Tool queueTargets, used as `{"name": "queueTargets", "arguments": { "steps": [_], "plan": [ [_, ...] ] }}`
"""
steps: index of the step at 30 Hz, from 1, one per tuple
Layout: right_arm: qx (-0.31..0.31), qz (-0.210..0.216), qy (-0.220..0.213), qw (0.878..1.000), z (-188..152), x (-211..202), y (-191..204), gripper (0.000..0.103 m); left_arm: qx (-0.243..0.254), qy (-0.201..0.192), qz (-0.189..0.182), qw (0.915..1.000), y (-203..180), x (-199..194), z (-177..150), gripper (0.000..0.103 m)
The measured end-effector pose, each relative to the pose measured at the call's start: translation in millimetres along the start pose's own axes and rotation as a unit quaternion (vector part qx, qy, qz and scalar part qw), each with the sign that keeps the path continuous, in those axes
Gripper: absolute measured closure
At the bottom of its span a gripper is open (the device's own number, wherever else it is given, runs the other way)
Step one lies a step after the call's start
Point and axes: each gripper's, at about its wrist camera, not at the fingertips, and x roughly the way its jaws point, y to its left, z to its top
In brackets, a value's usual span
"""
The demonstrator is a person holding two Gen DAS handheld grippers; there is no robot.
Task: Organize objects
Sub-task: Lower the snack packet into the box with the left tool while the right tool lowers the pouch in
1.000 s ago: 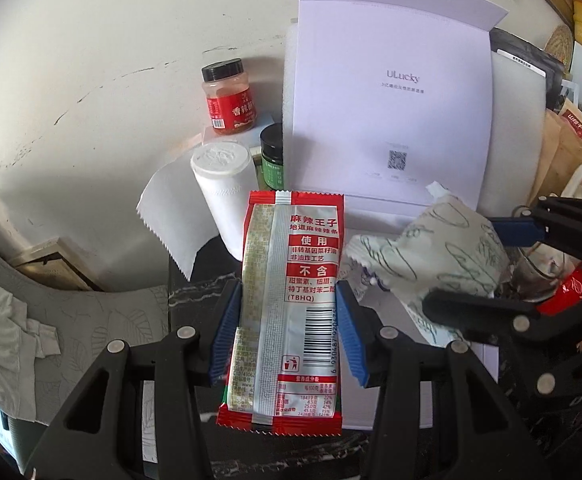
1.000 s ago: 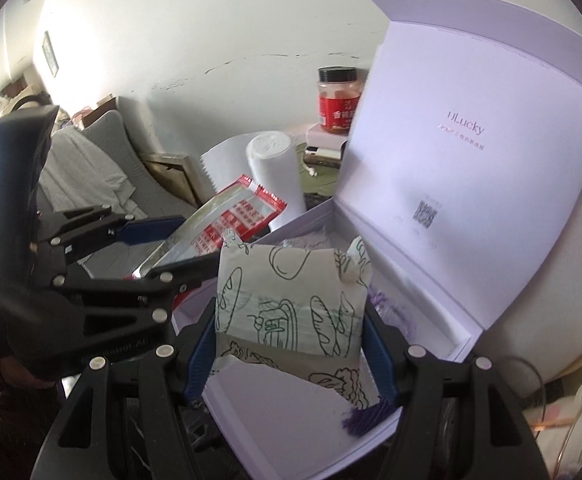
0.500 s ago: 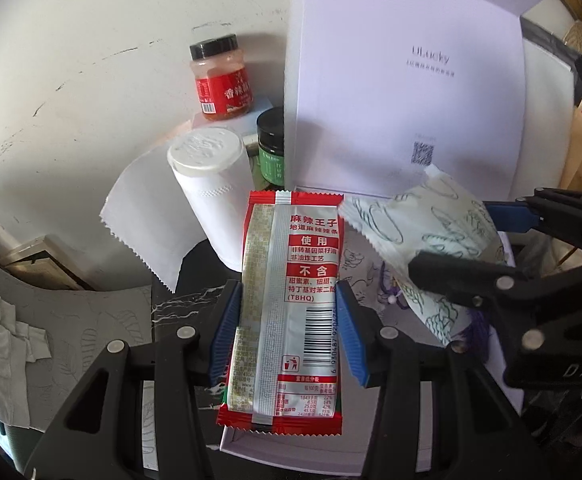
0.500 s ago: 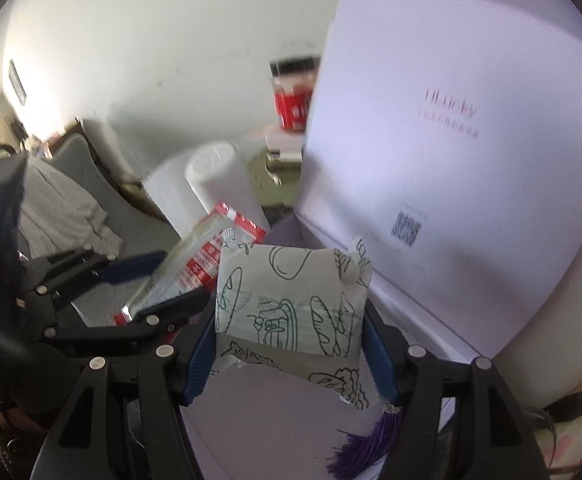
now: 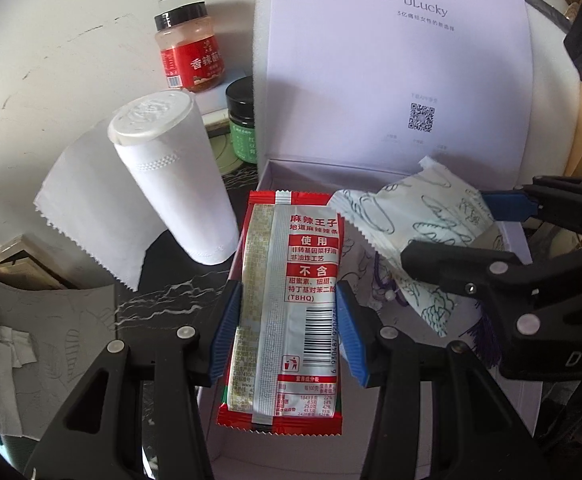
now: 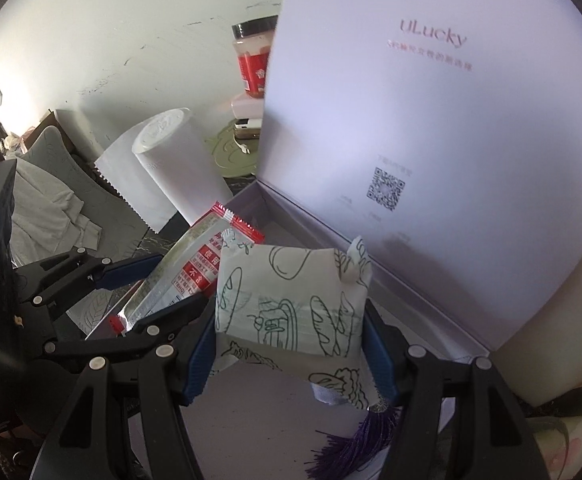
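Observation:
My left gripper (image 5: 289, 332) is shut on a red and silver snack packet (image 5: 287, 304), held lengthwise over the near left corner of an open lilac gift box (image 5: 303, 164). My right gripper (image 6: 291, 356) is shut on a pale green pouch with line drawings (image 6: 291, 308), hanging over the box's floor (image 6: 259, 432). That pouch (image 5: 419, 216) also shows at the right of the left wrist view, and the packet (image 6: 195, 268) at the left of the right wrist view. A purple tassel (image 6: 355, 436) lies in the box under the pouch. The box lid (image 5: 395, 72) stands upright behind.
A white paper towel roll (image 5: 171, 176) stands just left of the box, a loose sheet trailing. Behind it are a red-labelled jar (image 5: 189, 54) and a green-labelled jar (image 5: 243, 120) against the white wall. Grey cloth (image 6: 47, 208) lies at far left.
Both grippers have come down and closer to the open box, each keeping its grip. The box and its lid now fill more of both views, and the pouch hangs lower inside it.

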Motion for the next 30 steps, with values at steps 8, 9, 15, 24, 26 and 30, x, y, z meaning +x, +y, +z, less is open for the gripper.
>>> {"name": "queueTargets", "arguments": {
  "steps": [8,9,15,24,26,30],
  "plan": [
    [0.009,0.001,0.012,1.0,-1.1,6.9,-2.9,0.036,0.005,-0.003,-0.009,0.9999,2.5,6.2,-1.3,0.057],
    [0.012,-0.002,0.016,1.0,-1.2,8.6,-4.1,0.036,0.005,-0.002,-0.011,0.9999,2.6,7.1,-1.4,0.057],
    [0.014,-0.01,0.02,1.0,-0.8,9.7,-4.5,0.036,0.006,0.004,-0.015,0.9999,4.0,13.7,-2.2,0.057],
    [0.005,-0.016,0.015,1.0,-1.8,3.9,0.8,0.034,0.009,0.008,-0.014,0.9998,3.3,14.1,-1.3,0.055],
    [-0.002,-0.02,0.008,1.0,-0.9,1.4,5.0,0.032,0.014,0.01,-0.012,0.9998,2.7,13.9,-1.3,0.055],
    [-0.002,-0.016,-0.007,1.0,-1.6,-8.8,6.6,0.03,0.01,0.012,-0.012,0.9998,2.9,10.8,-1.6,0.054]
  ]
}}
